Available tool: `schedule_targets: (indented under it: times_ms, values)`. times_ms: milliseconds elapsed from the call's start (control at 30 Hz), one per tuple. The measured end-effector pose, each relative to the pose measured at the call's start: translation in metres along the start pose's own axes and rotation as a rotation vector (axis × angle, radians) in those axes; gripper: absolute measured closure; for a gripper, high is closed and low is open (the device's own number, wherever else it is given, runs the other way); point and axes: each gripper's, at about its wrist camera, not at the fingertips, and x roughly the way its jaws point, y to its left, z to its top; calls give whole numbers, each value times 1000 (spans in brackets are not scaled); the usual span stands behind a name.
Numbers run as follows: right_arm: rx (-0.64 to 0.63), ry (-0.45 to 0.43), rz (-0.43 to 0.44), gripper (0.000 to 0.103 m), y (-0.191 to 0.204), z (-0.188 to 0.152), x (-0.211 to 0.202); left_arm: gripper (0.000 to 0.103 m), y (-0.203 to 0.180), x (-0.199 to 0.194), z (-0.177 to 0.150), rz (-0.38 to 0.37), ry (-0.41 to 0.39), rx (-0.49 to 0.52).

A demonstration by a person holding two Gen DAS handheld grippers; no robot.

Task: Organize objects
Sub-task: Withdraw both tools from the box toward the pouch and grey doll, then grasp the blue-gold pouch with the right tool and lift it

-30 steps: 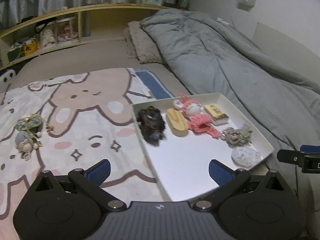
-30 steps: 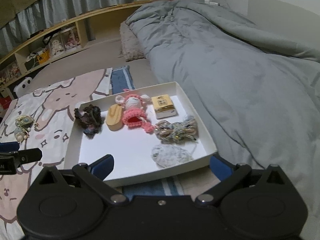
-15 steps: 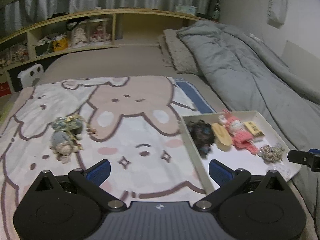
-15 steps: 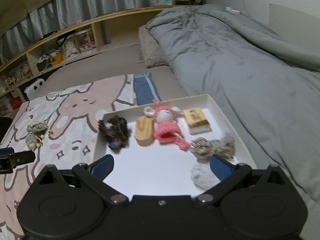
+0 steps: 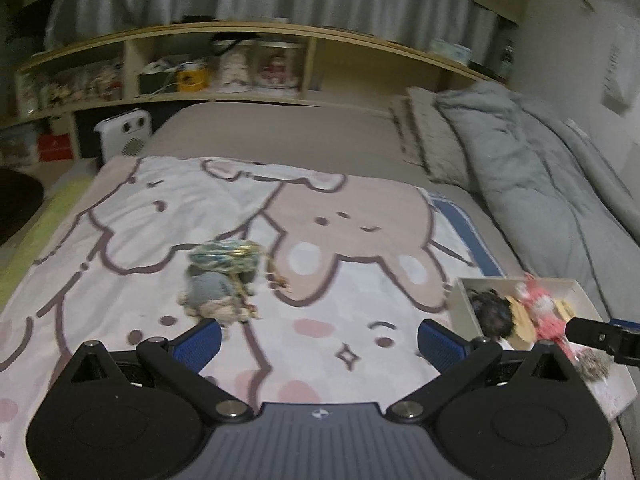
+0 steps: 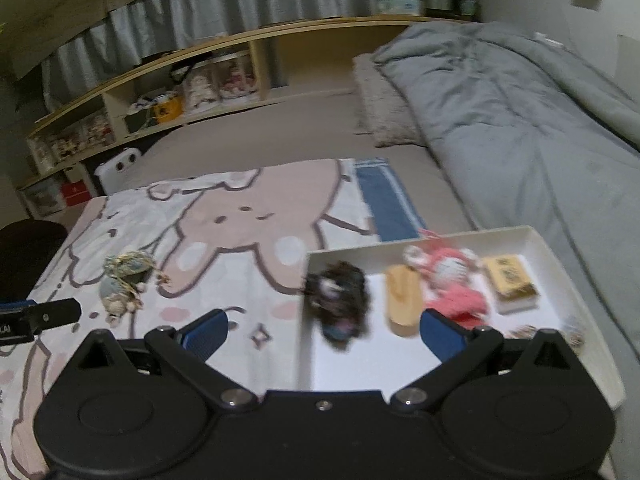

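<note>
most things already sit in the tray [image 6: 552, 252] at the blanket's [image 5: 360, 232] right edge. two soft toys [image 5: 222, 276] remain mid-blanket, just ahead of the left claw [image 5: 318, 338], jaws apart and empty. the right claw [image 6: 324, 330], also apart, hovers over the tray's left edge.

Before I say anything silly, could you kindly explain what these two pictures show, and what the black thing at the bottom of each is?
The black thing is a hand-held two-finger gripper; a person carries one in each hand, each with a wide-angle camera looking along its blue-padded fingers. One picture comes from the left gripper, the other from the right gripper. Both are open and hold nothing. They hang over a bed with a cartoon blanket. A small knitted toy with a yarn bundle lies loose on it. Beside it, a white tray holds a dark fuzzy item, a wooden piece, a pink doll and a small box.
</note>
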Motion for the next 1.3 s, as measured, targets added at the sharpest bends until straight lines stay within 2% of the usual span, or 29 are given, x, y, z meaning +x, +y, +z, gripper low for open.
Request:
schedule_targets:
  times_ms: [267, 400, 500, 733, 933, 1033, 1300]
  values:
    - [-15, 5, 70, 0, 47, 18, 35, 0, 39, 13, 7, 65, -37, -56]
    - [-12, 6, 98, 0, 65, 26, 55, 0, 56, 23, 9, 73, -56, -109]
    - [11, 12, 120, 0, 77, 32, 73, 0, 66, 30, 10, 55, -76, -150]
    - [128, 43, 151, 0, 96, 42, 118, 1, 85, 52, 9, 96, -107, -195]
    - [221, 90, 209, 1, 110, 42, 158, 13, 105, 73, 2, 108, -79, -246]
    - [272, 126, 267, 10, 119, 43, 178, 20, 113, 83, -1, 105, -64, -263]
    - [365, 226, 371, 24, 152, 40, 227, 33, 113, 108, -11, 68, -37, -241]
